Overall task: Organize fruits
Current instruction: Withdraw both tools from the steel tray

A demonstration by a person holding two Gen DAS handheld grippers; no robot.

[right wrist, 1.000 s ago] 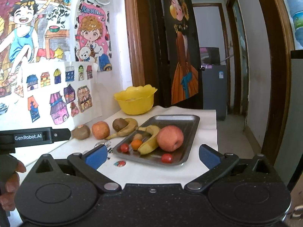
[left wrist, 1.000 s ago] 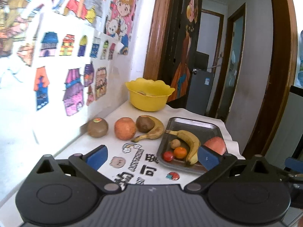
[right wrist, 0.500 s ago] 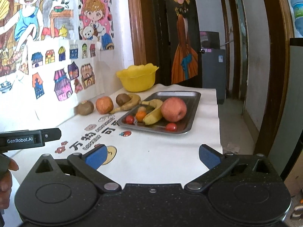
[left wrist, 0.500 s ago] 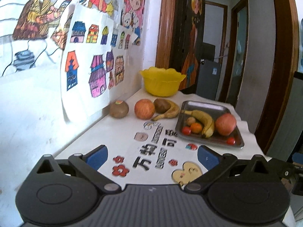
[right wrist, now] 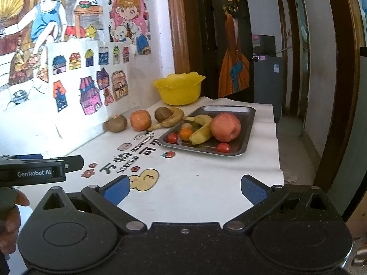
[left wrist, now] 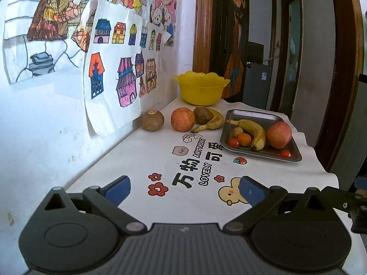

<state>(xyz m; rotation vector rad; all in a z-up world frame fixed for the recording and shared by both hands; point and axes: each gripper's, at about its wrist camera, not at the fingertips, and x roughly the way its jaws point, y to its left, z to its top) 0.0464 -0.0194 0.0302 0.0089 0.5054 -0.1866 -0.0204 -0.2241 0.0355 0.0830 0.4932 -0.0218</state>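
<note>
Both grippers are hanging over the near end of the surface, which is covered in a white cloth with cartoon prints. The left gripper has its jaws spread wide with nothing between them, and the right gripper is the same, wide open and holding nothing.

All the fruit sits toward the far end. A metal tray lies near the right edge, and it holds a banana, a red apple, a small orange, a pale little round fruit right behind that, and two cherry tomatoes, one beside the orange and one alone near the tray's front right corner.

Left of the tray, loose on the cloth along the wall edge, there's a row: a brown kiwi with a sticker, then a second apple, then a second kiwi resting against a spotty overripe banana. That banana's end comes just beside the tray's left rim.

A yellow bowl stands at the far end by the wall. I can't tell what's in it from here.

In the right wrist view the left gripper shows side-on over the near left part of the surface, and a bit of the left hand holding it is visible.
</note>
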